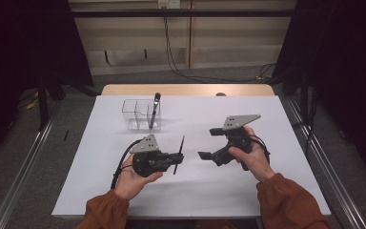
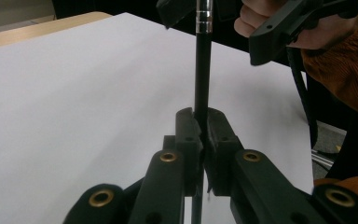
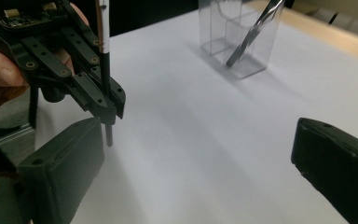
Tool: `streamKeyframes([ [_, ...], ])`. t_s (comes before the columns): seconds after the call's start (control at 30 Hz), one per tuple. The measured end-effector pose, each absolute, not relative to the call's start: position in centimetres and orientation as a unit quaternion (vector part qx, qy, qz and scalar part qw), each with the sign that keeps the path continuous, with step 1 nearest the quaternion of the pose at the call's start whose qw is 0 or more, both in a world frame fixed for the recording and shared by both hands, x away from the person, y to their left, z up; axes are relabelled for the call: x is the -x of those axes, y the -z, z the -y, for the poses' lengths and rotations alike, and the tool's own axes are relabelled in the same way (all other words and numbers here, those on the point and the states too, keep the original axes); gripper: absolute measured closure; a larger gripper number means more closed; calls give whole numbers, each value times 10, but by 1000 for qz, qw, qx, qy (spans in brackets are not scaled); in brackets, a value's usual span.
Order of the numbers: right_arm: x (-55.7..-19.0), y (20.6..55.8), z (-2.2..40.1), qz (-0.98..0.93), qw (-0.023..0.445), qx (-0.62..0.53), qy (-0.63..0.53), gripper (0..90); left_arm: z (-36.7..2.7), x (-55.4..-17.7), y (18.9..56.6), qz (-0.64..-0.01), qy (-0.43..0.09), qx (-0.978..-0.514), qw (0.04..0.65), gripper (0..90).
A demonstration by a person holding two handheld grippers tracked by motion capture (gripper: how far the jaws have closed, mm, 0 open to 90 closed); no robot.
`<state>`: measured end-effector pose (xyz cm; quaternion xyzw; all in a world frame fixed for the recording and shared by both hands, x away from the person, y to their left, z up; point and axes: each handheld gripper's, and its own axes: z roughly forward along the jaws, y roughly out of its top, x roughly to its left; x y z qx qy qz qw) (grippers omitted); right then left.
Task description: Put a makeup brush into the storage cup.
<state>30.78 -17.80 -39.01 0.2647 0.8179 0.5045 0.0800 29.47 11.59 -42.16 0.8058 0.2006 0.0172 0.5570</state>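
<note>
A slim black pen (image 1: 178, 153) stands nearly upright with my left gripper (image 1: 180, 156) shut on its lower part, a little left of the table's middle. In the left gripper view the two jaws of the left gripper (image 2: 201, 123) pinch the pen (image 2: 201, 70), whose silver band shows near the top. My right gripper (image 1: 209, 143) is just right of the pen, open wide and apart from it. The right gripper view has the right gripper (image 3: 196, 158) with nothing between its jaws, and the left gripper (image 3: 105, 100) with the pen (image 3: 103, 56) at its left.
A clear compartmented holder (image 1: 131, 117) stands at the back left of the white table (image 1: 195, 191), with another dark pen (image 1: 155, 109) leaning in its right compartment. The same holder (image 3: 261, 65) and pen (image 3: 254, 30) appear in the right gripper view. Dark curtains flank the table.
</note>
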Motion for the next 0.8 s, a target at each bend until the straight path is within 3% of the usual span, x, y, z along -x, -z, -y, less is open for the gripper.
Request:
streamKeyframes([
  [0.8, -286, 413, 207, -789, 128, -312, -513, 11, -136, -295, 414, -217, -32, -794, 566, 854],
])
